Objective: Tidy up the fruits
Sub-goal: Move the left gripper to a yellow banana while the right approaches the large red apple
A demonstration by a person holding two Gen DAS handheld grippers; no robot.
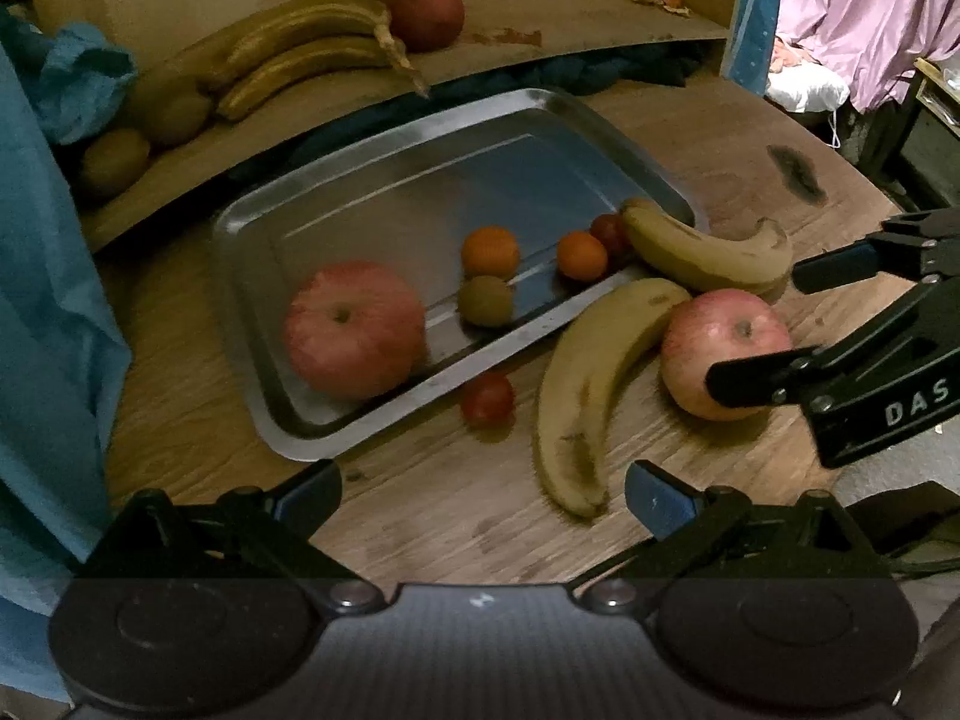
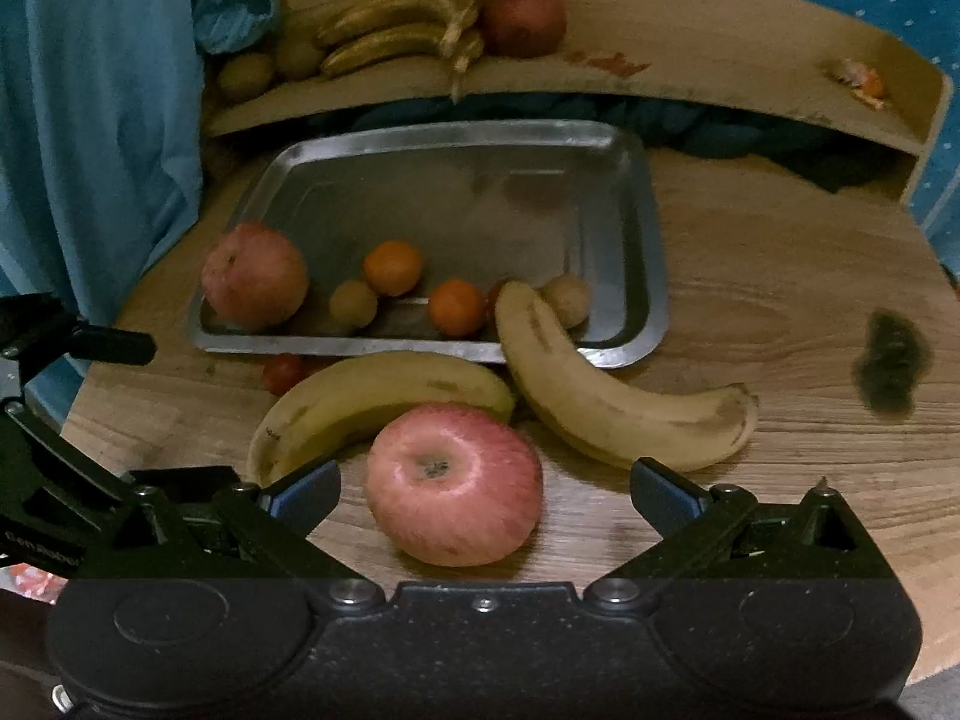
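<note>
Your left gripper [image 1: 483, 495] hangs over the wooden desk [image 1: 456, 510] with its fingers spread wide and nothing between them. Ahead of the left finger sits the metal tray [image 1: 336, 432], and in its near corner rests a large red apple [image 1: 354, 329]. Straight ahead between the fingers, a small red tomato [image 1: 487, 399] lies on the desk just outside the tray rim; beyond it, inside the tray, are a green-brown kiwi [image 1: 486, 300] and two small oranges [image 1: 490, 251]. Just ahead of the right finger, a banana [image 1: 591, 384] lies on the desk.

Your right gripper [image 2: 485, 495] also has its fingers wide apart, holding nothing. A second red apple [image 2: 454, 483] sits on the desk between them, apart from both pads, nearer the left one. That same banana curves just beyond this apple, its end touching or nearly touching your left finger [image 2: 306, 492]. Ahead of the right finger, another banana [image 2: 606, 396] lies slanted, its far tip propped over the tray rim and its near end on the desk.

Far beyond both grippers, a raised shelf [image 2: 690, 42] carries a bunch of bananas [image 2: 396, 30], two stacked apples [image 2: 522, 21] and more kiwis [image 2: 246, 75].
</note>
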